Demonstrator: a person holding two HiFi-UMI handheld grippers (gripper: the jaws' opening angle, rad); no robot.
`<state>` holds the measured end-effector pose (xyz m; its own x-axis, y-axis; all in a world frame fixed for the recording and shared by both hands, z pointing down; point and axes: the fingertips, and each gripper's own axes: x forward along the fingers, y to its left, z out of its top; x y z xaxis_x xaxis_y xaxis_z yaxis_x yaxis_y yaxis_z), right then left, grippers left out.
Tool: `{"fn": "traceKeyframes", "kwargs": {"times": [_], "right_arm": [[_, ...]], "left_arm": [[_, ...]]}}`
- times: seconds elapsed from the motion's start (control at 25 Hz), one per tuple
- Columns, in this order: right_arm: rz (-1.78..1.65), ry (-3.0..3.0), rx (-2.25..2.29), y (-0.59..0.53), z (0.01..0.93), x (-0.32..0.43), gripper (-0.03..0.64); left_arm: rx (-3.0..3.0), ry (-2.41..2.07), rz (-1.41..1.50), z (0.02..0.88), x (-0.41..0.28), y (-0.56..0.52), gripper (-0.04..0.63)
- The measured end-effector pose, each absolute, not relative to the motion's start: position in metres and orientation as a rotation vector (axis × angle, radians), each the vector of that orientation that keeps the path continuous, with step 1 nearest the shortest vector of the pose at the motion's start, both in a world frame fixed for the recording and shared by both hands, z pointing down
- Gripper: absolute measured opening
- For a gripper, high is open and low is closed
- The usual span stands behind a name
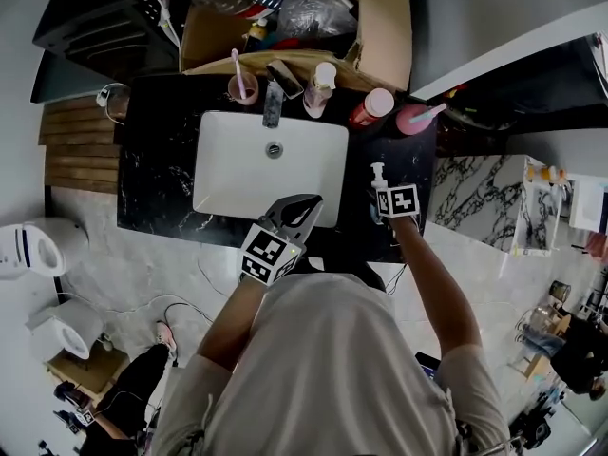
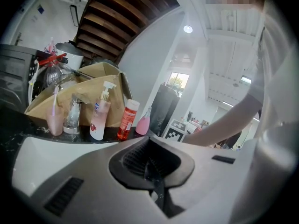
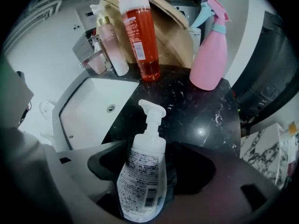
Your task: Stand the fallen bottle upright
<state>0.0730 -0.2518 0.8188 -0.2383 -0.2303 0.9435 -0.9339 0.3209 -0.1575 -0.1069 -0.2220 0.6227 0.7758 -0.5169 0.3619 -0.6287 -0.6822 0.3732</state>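
Clear pump bottle [image 3: 142,181] fills the near field, standing between the two jaws of the right claw [image 3: 156,164]. It is upright with a slight lean, white pump head uppermost. Jaws are spread wide, with dark gaps on both sides of the bottle and no pad pressing it. The base is hidden down in the claw, so I cannot tell whether it sits on the surface. Its back label carries dense fine print and a barcode, none of it legible.

Left claw [image 2: 152,164]: jaws together, nothing in them, hanging over the front edge of the white basin [image 1: 228,193].

Beyond the right claw, at the back of the tabletop [image 3: 196,111]:
- straight ahead, a red-liquid bottle [image 3: 139,36] with a white cap and a white label panel, text too small to read
- ahead and to the right, a pink spray bottle [image 3: 209,55] with a teal collar
- ahead and to the left, a pale pump bottle [image 3: 112,45]; from the left gripper view it shows a round blue logo, unreadable
- farther left, the chrome faucet [image 3: 88,50] and a pink cup [image 2: 53,118] holding a toothbrush
- behind all of these, an open cardboard box [image 3: 173,31]

Surface: black stone, glossy, with white veining. The basin is sunk into it to the left of the right claw.

Room: pale marbled floor [image 1: 142,274], wooden slats [image 1: 81,145] far left, and a marble-patterned cabinet [image 1: 475,198] to the right.
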Motion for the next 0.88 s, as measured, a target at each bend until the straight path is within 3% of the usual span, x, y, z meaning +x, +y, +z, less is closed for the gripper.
{"fn": "traceKeyframes", "kwargs": {"times": [0.28,0.88], "right_arm": [[0.958,-1.65,1.037,-0.257,0.825,0.067,0.27],[0.852,-1.836,1.07,-0.264,0.788,0.067,0.264]], "left_arm": [[2.464,-0.882,0.317,0.627,-0.118,-0.224,0.008],[2.501,-0.887,0.322,0.615,-0.112,-0.223,0.006]]}}
